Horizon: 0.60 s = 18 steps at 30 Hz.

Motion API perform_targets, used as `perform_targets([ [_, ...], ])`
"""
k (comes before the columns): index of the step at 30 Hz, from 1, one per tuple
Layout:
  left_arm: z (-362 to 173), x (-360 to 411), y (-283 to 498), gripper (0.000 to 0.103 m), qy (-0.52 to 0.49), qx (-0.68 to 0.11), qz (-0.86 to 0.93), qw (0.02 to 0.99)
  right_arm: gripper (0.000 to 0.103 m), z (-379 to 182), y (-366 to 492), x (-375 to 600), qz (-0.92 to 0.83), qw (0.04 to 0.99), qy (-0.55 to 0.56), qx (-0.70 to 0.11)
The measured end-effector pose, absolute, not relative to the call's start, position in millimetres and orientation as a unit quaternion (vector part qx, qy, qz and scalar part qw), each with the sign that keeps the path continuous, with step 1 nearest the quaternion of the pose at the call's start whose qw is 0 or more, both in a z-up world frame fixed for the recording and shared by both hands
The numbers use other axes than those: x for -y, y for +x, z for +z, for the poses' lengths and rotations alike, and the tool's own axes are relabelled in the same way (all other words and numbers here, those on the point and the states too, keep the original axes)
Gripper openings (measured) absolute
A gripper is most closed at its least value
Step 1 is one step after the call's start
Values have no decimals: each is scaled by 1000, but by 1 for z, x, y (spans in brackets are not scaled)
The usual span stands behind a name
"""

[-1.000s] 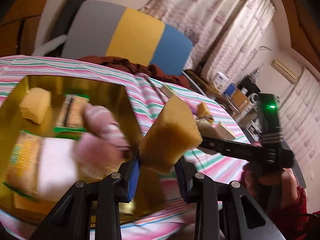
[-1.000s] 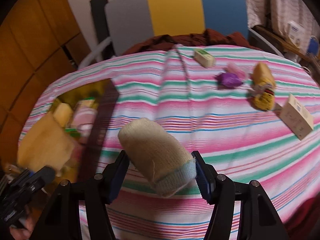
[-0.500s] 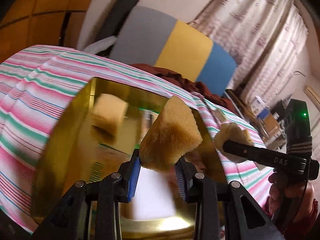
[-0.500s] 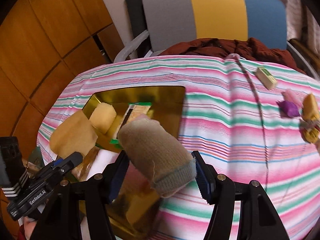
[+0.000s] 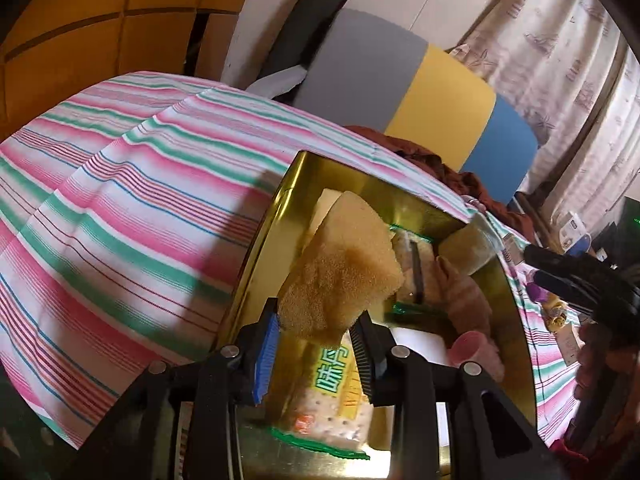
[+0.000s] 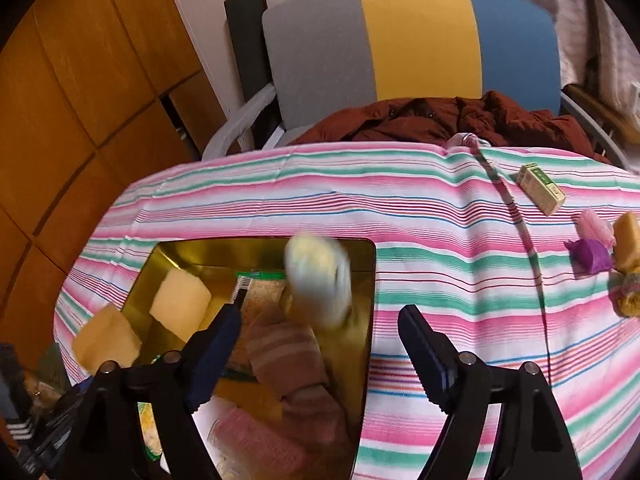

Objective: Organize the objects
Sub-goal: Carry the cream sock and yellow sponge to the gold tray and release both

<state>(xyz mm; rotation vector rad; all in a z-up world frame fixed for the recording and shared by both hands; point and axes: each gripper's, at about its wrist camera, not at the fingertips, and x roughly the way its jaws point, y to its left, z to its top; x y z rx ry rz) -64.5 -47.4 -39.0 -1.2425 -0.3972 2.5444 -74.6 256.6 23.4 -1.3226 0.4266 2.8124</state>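
Sponge in hand: the tan sponge (image 5: 340,268) sat pinched at its lower end between the pads of the left gripper (image 5: 314,344), most of its bulk standing clear above them and tilted toward the far wall of the tin.
Where it hung: over the near part of the gold tin (image 5: 260,264), above a cracker packet (image 5: 332,392) and short of a paler sponge block (image 6: 181,303) lying at the tin's far-left corner.
Rolled sock: the cream sock (image 6: 320,280) showed blurred over the tin's far-right part, clear of the right gripper (image 6: 320,360), whose jaws stood wide apart with nothing between them; whether it had landed could not be told.
Tin contents: a striped pink-brown sock (image 6: 296,364) and a pink cup-like item (image 5: 468,346) already filled the right side.
Doing the step well: the sponge looked best lowered into the free gap by the pale block before the jaws parted, kept low so the light foam would not bounce off the packet or over the rim.
Watch for: the two grippers were close over one tin; the right one probably needed to be clear first.
Outside the tin: a small green-white box (image 6: 540,188), a purple wrapped item (image 6: 592,254) and a yellow item (image 6: 628,236) lay well apart on the striped cloth (image 6: 440,220).
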Motion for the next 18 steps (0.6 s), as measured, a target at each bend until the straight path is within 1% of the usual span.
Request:
perform_targets([
  [2,-42,45,-65,36,-440,130,878,133,81,26,-68,-256,897,-3,-419,-141],
  [3,-42,44,-65,43,-439,126,880,131,82,27,-64,-256,897,-4,-419,-142],
  [4,-41,42,-64,52,-440,122,880,126,82,28,-59,-256,897,-6,-418,-142],
  [10,-23,45,-56,69,-408,129,897,108,83,31,-39,-255,898,-16,-415,-144],
  [18,-2,54,-50,71,-371,154,912,82,83,34,-19,-266,897,-11,-414,-153],
])
